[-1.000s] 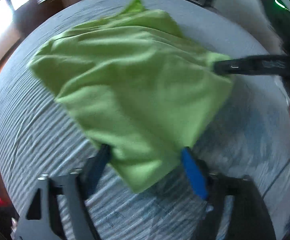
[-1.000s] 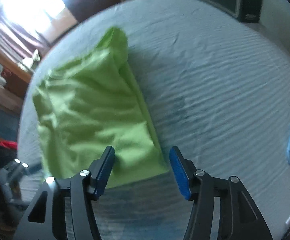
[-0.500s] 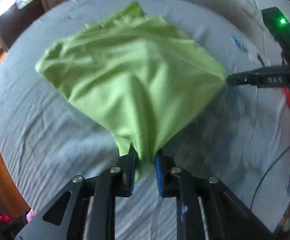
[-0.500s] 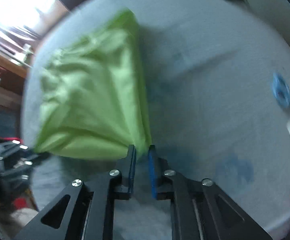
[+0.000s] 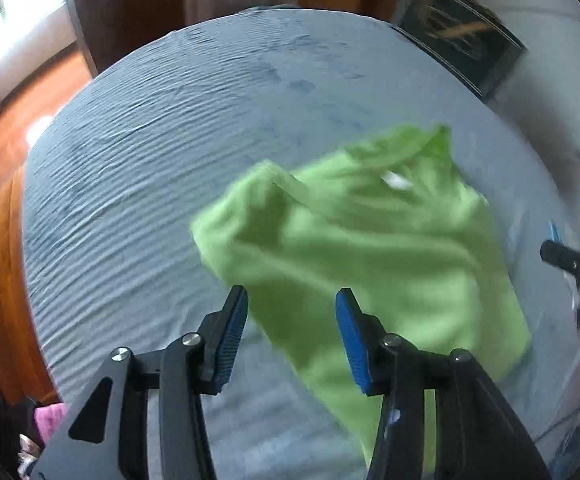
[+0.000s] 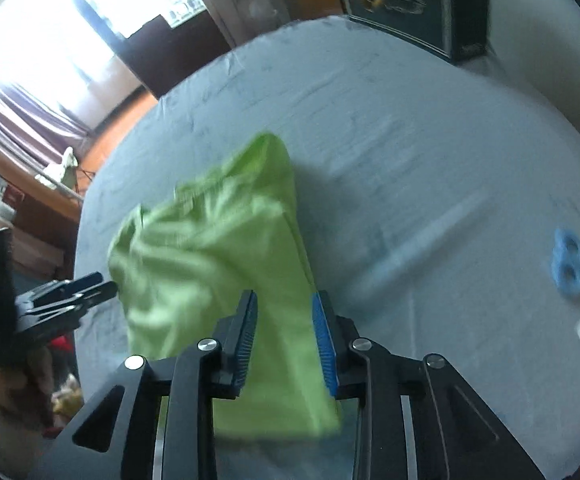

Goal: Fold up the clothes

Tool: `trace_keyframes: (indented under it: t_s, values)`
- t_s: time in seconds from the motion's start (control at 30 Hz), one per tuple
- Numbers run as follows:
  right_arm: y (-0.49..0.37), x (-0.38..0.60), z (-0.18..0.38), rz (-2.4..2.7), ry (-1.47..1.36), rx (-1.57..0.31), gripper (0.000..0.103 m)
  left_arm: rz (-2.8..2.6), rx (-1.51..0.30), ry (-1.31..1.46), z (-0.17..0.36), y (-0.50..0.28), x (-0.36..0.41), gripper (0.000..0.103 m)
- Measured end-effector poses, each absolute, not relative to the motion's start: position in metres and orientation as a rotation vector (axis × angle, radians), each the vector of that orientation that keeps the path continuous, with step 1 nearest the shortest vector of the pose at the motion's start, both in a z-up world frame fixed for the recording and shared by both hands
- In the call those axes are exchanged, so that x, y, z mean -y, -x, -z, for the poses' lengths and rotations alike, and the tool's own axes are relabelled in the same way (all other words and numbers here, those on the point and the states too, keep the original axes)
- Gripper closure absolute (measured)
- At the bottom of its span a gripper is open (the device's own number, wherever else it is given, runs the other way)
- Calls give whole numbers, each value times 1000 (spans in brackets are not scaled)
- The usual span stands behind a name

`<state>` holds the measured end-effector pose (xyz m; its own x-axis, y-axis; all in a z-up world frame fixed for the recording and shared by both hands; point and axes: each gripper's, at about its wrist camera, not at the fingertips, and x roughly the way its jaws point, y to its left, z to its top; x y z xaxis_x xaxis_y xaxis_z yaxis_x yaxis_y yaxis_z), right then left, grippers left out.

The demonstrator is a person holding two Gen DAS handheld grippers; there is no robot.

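I'm looking at the lime-green garment point(image 5: 374, 248), lying bunched and partly folded on the grey bedsheet point(image 5: 137, 168), blurred w/ motion in both views. In the left wrist view its near edge is trailing down btwn the fingers of my left gripper point(image 5: 292, 340); the blue pads point(image 5: 349, 340) are standing wide apart, not pinching anything. In the right wrist view the cloth point(image 6: 217, 256) is running down btwn the fingers of my right gripper point(image 6: 283, 338) too; jaws are parted w/ fabric filling the gap, pads not pressing it as far as I'm seeing. Left gripper is showing at that view's left edge, tip just beside the cloth's left corner. A small blue object point(image 6: 568, 260) is sitting on the sheet, well apart to the right. A dark framed picture point(image 6: 410, 4) is leaning at the bed's far edge.
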<state>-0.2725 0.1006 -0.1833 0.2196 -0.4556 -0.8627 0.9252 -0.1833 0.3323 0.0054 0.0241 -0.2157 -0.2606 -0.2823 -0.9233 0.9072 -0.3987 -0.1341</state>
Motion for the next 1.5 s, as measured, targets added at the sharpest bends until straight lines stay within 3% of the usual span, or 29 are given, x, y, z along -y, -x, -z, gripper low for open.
trace_keyframes:
  t_s: [0.1, 0.17, 0.3, 0.53, 0.77, 0.87, 1.07, 1.13, 1.23, 1.3, 1.4, 1.43, 1.5]
  values:
    - [263, -72, 199, 1293, -1153, -549, 75, 1800, -876, -1120, 227, 1, -5, 58]
    - [257, -54, 216, 1220, -1160, -570, 83, 1769, -819, -1163, 236, 8, 6, 58]
    - [261, -33, 241, 1410, -1130, -779, 86, 1736, -744, -1179, 235, 12, 15, 58]
    - [258, -7, 182, 1321, -1048, -571, 79, 1868, -844, -1100, 202, 11, -16, 57]
    - [269, 21, 197, 1359, -1159, -670, 78, 1911, -812, -1309, 236, 30, -53, 57]
    - [276, -19, 181, 1373, -1180, -624, 78, 1914, -749, -1326, 231, 23, -63, 48]
    - [273, -138, 146, 1395, -1191, -623, 68, 1967, -876, -1276, 212, 6, -93, 45]
    - [273, -175, 153, 1412, -1236, -623, 57, 1978, -908, -1284, 214, 9, -107, 45]
    - [275, -211, 172, 1422, -1253, -624, 48, 2008, -931, -1324, 223, 18, -131, 45]
    - [269, -216, 180, 1428, -1227, -610, 48, 2022, -921, -1348, 232, 22, -141, 45]
    - [255, -210, 196, 1407, -1194, -621, 50, 1993, -848, -1403, 233, 21, -144, 57]
    - [251, -211, 200, 1427, -1193, -665, 61, 1980, -839, -1430, 233, 19, -145, 57]
    - [247, -215, 203, 1483, -1193, -746, 70, 1970, -826, -1461, 225, 9, -143, 57]
